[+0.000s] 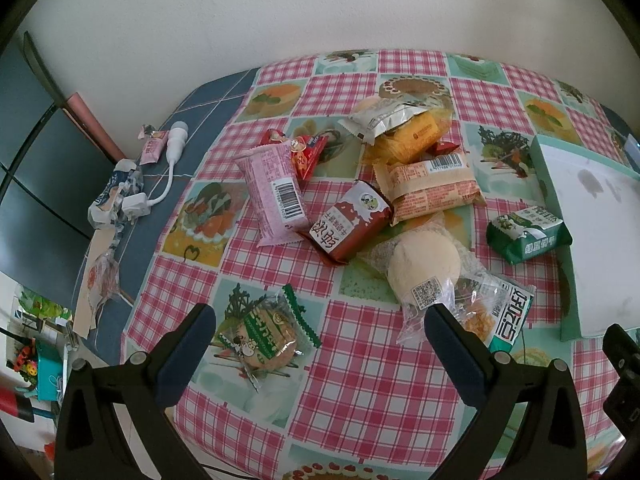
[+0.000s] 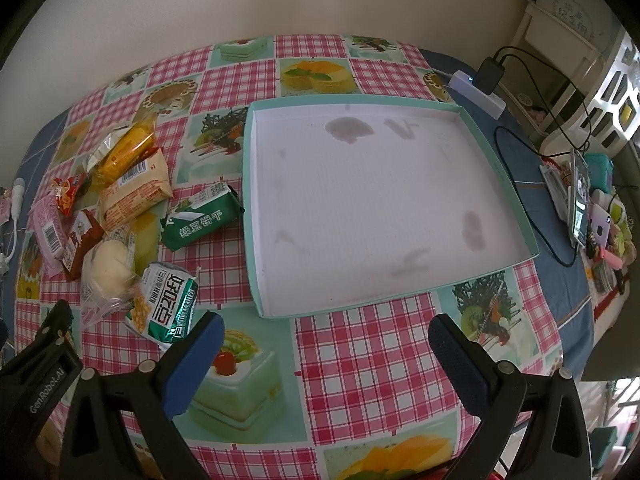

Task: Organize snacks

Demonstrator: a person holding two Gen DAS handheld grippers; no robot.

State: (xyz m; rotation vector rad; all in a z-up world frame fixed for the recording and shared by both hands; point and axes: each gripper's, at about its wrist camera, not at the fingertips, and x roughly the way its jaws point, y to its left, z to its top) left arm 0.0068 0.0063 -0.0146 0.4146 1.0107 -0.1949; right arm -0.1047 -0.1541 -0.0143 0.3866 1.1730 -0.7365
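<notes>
A heap of wrapped snacks lies on the checked tablecloth: a pink pack [image 1: 275, 196], a brown pack [image 1: 347, 222], an orange-beige pack [image 1: 430, 190], a round bun in clear wrap [image 1: 424, 268], a dark green pack [image 1: 528, 234] and a round biscuit in green-edged wrap [image 1: 266, 340]. My left gripper [image 1: 320, 326] hovers open in front of the heap, holding nothing. An empty shallow box with teal walls [image 2: 250, 216] sits right of the snacks. The dark green pack [image 2: 202, 222] lies against its left wall. My right gripper [image 2: 326, 336] stands open just before the box's near edge.
On the table's blue left strip lie a white plug with cable [image 1: 174, 148], a small pink packet [image 1: 152, 146] and crumpled wrappers [image 1: 116, 196]. A white power strip [image 2: 478, 92] with a black charger, cables, a phone [image 2: 580, 200] and clutter crowd the table's right end.
</notes>
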